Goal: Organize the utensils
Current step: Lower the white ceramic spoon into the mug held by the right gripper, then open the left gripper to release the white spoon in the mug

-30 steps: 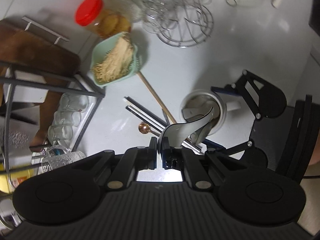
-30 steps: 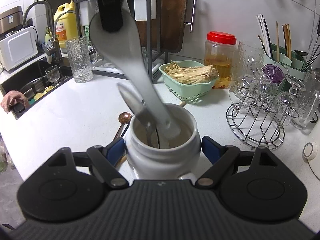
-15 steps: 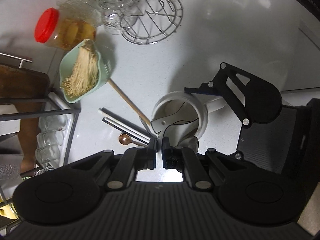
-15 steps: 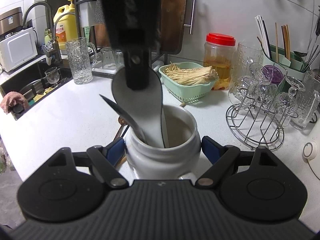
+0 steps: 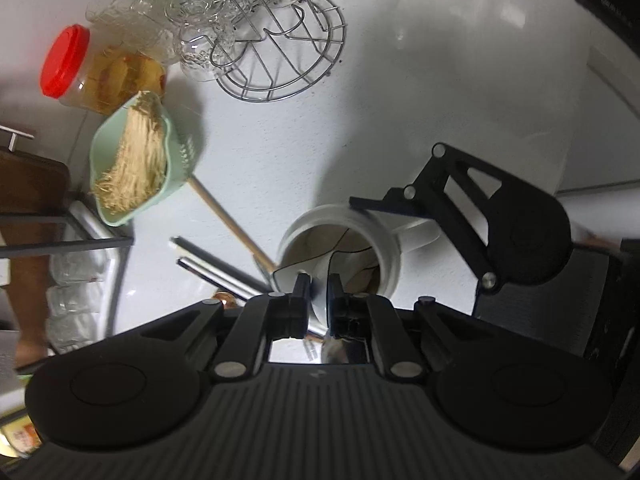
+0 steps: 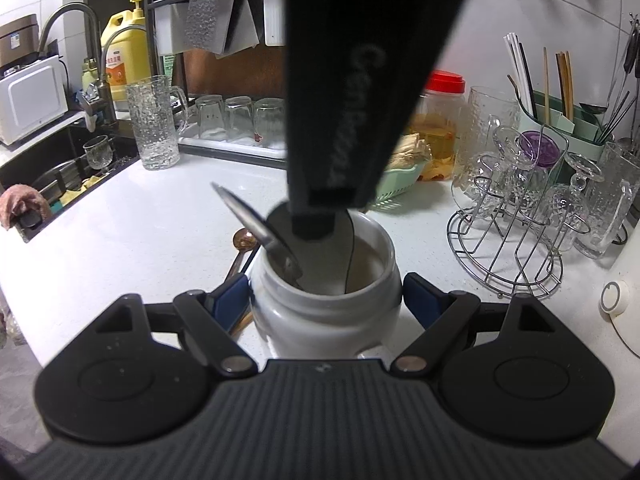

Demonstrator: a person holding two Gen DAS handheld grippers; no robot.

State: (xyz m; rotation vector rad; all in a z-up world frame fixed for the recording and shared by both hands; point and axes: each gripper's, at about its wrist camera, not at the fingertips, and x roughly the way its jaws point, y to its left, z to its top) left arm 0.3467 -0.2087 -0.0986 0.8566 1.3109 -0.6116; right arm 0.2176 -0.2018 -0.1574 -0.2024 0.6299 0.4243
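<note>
1. White worktop (image 6: 152, 216) of a kitchen, with a sink (image 6: 48, 184) at its left end and a tiled wall behind; all items below stand or lie on it.
2. Dish rack (image 6: 224, 136) at the back, holding upturned glasses; a yellow detergent bottle (image 6: 124, 60) stands further back, above the sink.
3. Wire glass stand (image 6: 516, 256) at the right, hung with stemmed glasses; behind it a green holder (image 6: 560, 128) with chopsticks and other utensils upright in it.
4. Left gripper (image 5: 318, 300), pointing almost straight down over the jar; its jaws have just been opening a little, and the white spoon's bowl stands in the narrow gap between them. Whether the pads still press on it cannot be told.
5. Right gripper (image 6: 328, 300), jaws set wide and clamped on either side of the jar's belly.
6. White ceramic jar (image 6: 328, 304), upright on the worktop, mouth open.
7. Red-lidded jar (image 5: 96, 72) beside a green basket (image 5: 132, 164) of pale dried strands.
8. White spoon (image 5: 320, 276), standing in the jar with its bowl uppermost, above the rim.
9. Metal utensil (image 6: 260, 232), leaning in the jar against its left rim, its end projecting up and left.
10. Loose utensils on the worktop just beside the jar: a wooden handle (image 5: 232, 224), dark and silver chopsticks (image 5: 216, 268), and a copper spoon (image 6: 244, 238).
</note>
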